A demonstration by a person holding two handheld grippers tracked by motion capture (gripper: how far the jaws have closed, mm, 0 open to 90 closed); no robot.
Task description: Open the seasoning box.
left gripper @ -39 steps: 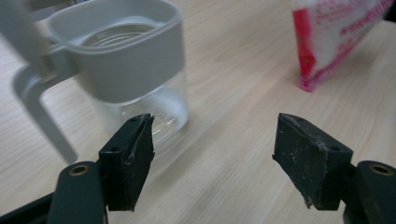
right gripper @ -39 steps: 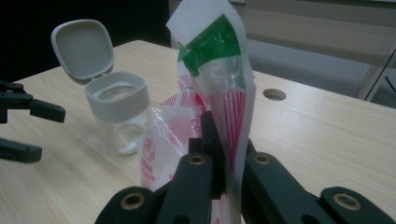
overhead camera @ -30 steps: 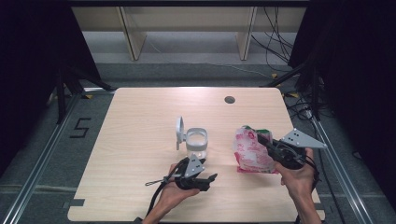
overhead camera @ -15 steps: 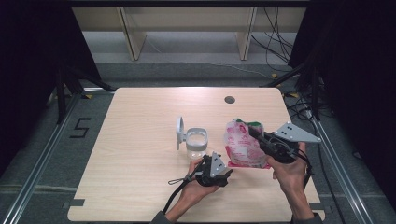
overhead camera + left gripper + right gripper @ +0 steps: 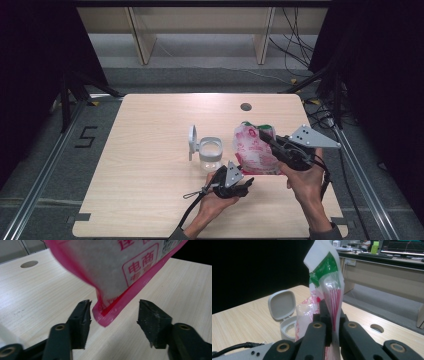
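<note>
A pink-and-white plastic bag (image 5: 252,150) with a green top hangs above the table, and my right gripper (image 5: 263,137) is shut on its upper part. In the right gripper view the jaws (image 5: 329,305) pinch the bag (image 5: 329,272) flat. My left gripper (image 5: 246,183) sits low at the bag's bottom corner. In the left gripper view that pink corner (image 5: 106,315) lies between the jaws (image 5: 113,305), close to one finger (image 5: 82,315) and apart from the other. These jaws have just been closing but do not press the bag. A clear tub (image 5: 210,152) with its lid flipped open stands left of the bag.
The wooden table (image 5: 150,150) has a round cable hole (image 5: 245,106) at the back. The tub (image 5: 285,317) stands close to the bag's left side. The left gripper's cable (image 5: 192,200) trails toward the front edge. Floor rails and cables run beside the table.
My right gripper has lifted the bag up and a little left, toward the tub. My left gripper has slid right to the bag's bottom corner, and its jaws have narrowed.
</note>
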